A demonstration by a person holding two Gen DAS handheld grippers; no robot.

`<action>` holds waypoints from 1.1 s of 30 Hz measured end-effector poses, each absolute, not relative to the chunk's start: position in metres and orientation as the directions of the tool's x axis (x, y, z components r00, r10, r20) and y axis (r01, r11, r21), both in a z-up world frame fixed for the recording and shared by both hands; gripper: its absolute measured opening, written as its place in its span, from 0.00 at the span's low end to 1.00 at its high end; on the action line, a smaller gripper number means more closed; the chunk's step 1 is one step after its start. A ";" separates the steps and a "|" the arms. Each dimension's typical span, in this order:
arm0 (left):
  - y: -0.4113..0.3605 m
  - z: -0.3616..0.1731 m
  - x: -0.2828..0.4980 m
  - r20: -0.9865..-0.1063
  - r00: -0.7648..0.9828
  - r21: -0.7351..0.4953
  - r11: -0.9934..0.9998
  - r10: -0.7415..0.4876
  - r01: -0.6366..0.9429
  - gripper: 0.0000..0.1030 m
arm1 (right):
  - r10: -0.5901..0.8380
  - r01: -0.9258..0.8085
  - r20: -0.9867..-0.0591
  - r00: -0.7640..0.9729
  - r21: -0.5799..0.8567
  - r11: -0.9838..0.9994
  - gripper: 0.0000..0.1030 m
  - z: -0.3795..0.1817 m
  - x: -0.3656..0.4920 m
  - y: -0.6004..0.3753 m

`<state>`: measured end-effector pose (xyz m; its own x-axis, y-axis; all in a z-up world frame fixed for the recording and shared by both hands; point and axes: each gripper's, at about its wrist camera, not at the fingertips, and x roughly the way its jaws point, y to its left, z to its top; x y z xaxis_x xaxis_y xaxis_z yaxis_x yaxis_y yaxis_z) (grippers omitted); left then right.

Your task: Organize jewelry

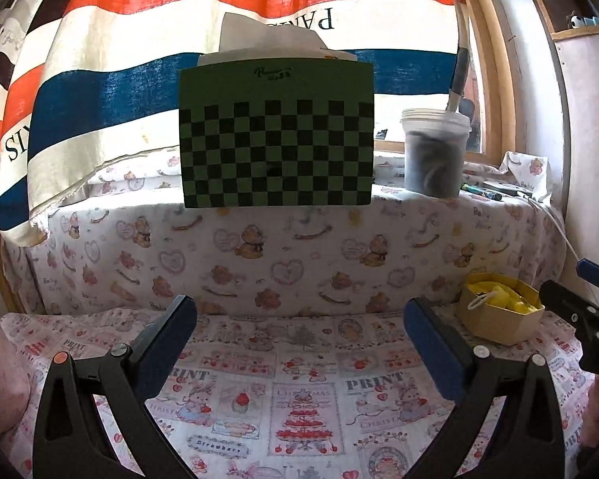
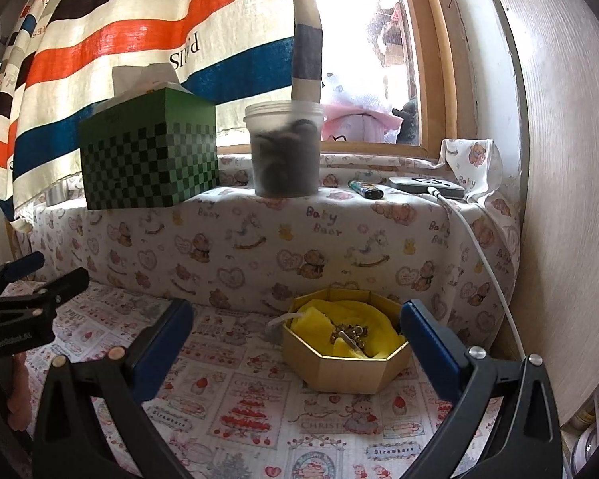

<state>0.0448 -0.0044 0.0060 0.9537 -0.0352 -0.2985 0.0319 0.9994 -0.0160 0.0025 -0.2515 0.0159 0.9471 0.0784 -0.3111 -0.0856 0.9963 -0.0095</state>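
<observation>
Jaws on both grippers stand wide apart, nothing between them. Right gripper (image 2: pixel 295 343) hovers low, its right pad just beside the box (image 2: pixel 345 367); left gripper (image 1: pixel 299 343) hangs over bare cloth, well apart from the box (image 1: pixel 499 319), which sits off to its right.

Box: gold, octagonal, lid off, resting on the printed surface (image 2: pixel 235 411) near the wall. Inside, a yellow cloth (image 2: pixel 351 319) bunched high, and on it a small heap of jewelry (image 2: pixel 349 335), gold-toned, pieces too small and tangled to tell apart. A white cord loop (image 2: pixel 277 321) hangs off the box's left rim.

Risks, as I judge them:
- The jewelry looks knotted together. Pinching one piece likely lifts the whole clump, or drags a chain that snags and drops outside the box.
- The pads are broad and flat; fine links may slip out or never be caught at all.
- Closing low could grab yellow cloth along with the metal, tipping the rest out when lifted.
- The box looks light and stands unheld. A sideways nudge from the right pad could shove it or tilt it. The left gripper is far off to steady it.
- Anything dropped on the busy print would be hard to spot again.

Further out: a white cable (image 2: pixel 487 263) runs down from the ledge just right of the box, within reach of a careless swing. On the ledge above, a checkered box (image 2: pixel 151 159), a plastic tub (image 2: pixel 285 155) and a lighter (image 2: pixel 365 189), all well clear.
</observation>
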 end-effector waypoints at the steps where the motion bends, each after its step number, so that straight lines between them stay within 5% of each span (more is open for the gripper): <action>1: -0.005 0.006 0.045 -0.299 0.954 -0.015 0.999 -0.036 0.032 1.00 | 0.077 -0.084 -0.311 0.947 -0.010 0.996 1.00 0.016 0.002 -0.251; 33: -0.004 0.006 0.046 -0.301 0.953 -0.004 1.000 -0.030 0.030 1.00 | 0.081 -0.087 -0.315 0.946 -0.005 0.996 1.00 0.016 0.004 -0.252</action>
